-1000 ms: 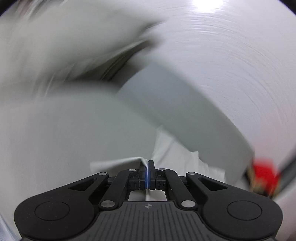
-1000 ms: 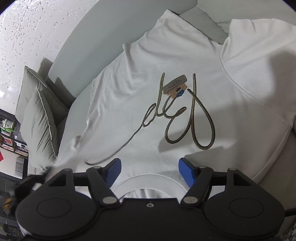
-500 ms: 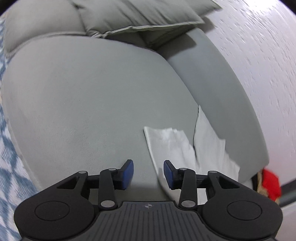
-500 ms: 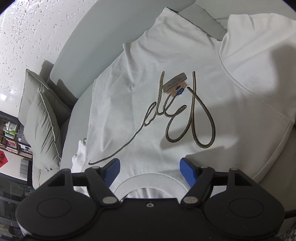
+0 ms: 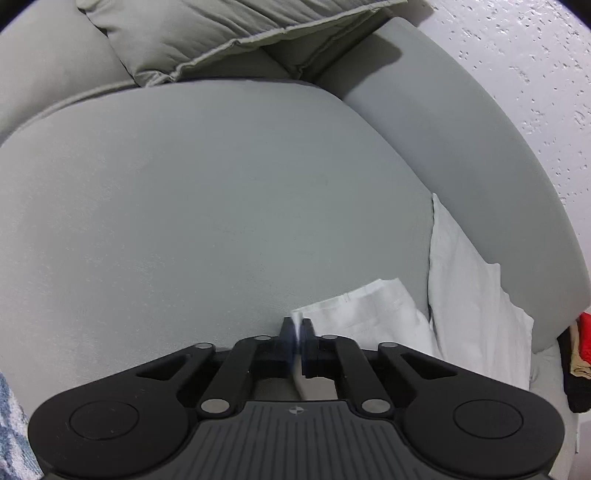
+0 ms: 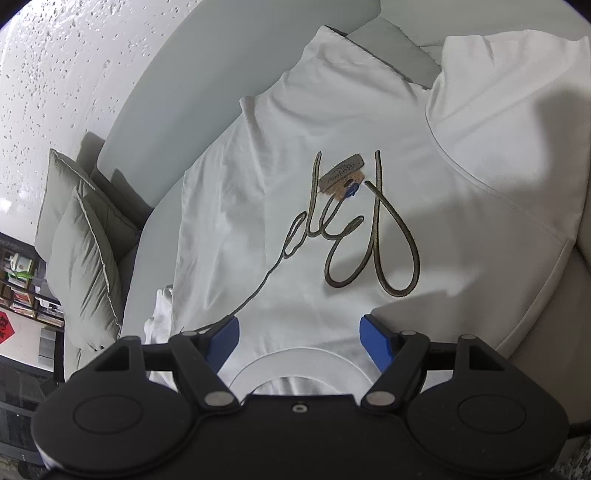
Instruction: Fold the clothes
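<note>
A white T-shirt [image 6: 332, 155] with a gold script design and a hang tag [image 6: 341, 177] lies spread on a grey sofa seat [image 5: 207, 206]. Its right side is folded over [image 6: 509, 140]. My right gripper [image 6: 299, 332] is open and empty, hovering just above the collar [image 6: 295, 356]. In the left wrist view, my left gripper [image 5: 296, 328] is shut on the edge of the shirt's sleeve [image 5: 362, 310], low on the seat. More white cloth [image 5: 469, 295] lies against the backrest.
Grey cushions [image 5: 229, 33] sit at the sofa's far end, also in the right wrist view [image 6: 81, 251]. The backrest [image 5: 461, 147] meets a white textured wall [image 5: 535, 55]. A shelf [image 6: 18, 284] stands beyond the sofa. Red and black items [image 5: 580, 350] lie at the right.
My left gripper opened half a second ago, then closed on the sleeve edge. The sleeve now lies bunched at the shirt's left side. My right gripper stayed open over the collar.
</note>
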Available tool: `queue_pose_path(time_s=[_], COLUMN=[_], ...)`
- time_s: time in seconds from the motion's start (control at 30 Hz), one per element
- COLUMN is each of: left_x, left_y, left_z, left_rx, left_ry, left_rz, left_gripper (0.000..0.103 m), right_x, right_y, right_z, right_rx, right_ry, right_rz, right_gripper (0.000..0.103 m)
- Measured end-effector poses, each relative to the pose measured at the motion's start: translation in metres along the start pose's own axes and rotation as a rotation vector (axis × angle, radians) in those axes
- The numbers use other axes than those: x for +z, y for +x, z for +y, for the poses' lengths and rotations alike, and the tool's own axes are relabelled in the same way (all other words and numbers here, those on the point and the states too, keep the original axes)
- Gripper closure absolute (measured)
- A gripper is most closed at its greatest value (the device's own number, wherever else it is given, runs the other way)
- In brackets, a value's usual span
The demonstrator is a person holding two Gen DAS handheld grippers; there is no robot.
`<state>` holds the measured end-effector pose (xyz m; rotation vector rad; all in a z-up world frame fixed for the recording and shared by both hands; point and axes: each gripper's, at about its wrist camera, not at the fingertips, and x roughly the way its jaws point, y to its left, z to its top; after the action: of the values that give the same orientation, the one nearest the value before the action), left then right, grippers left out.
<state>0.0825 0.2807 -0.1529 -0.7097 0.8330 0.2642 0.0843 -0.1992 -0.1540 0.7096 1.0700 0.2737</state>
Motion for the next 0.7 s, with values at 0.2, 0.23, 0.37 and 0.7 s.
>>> queue_pose_path(time_s=[0.2,0.23,0.37,0.7], left_x=[-0.022,-0.022,-0.013,-0.036], left_y=[-0.029,-0.024,0.013,-0.068], left_z=[-0.043,-0.043,-0.035,-0.026], left_rx=[0.210,0.239,0.316,0.132], left_ry=[0.270,0.289,0.292,0.200], left_rz=[-0.273,-0.259,-0.174,-0.011], left_gripper=[0.101,0.101,0.099,0.085], right_x=[-0.001,-0.001,0.000,0.002], right_y=[-0.001,0.000,-0.001,-0.047], right_z=[0.002,0.002,0.003,0.000], right_rx=[-0.008,-0.007,-0.010,0.036], right_ry=[-0.013,-0.016,-0.029,-0.071], right_rz=[0.000,0.002,0.011,-0.005], right_gripper=[0.032,0.032,0.032,0.027])
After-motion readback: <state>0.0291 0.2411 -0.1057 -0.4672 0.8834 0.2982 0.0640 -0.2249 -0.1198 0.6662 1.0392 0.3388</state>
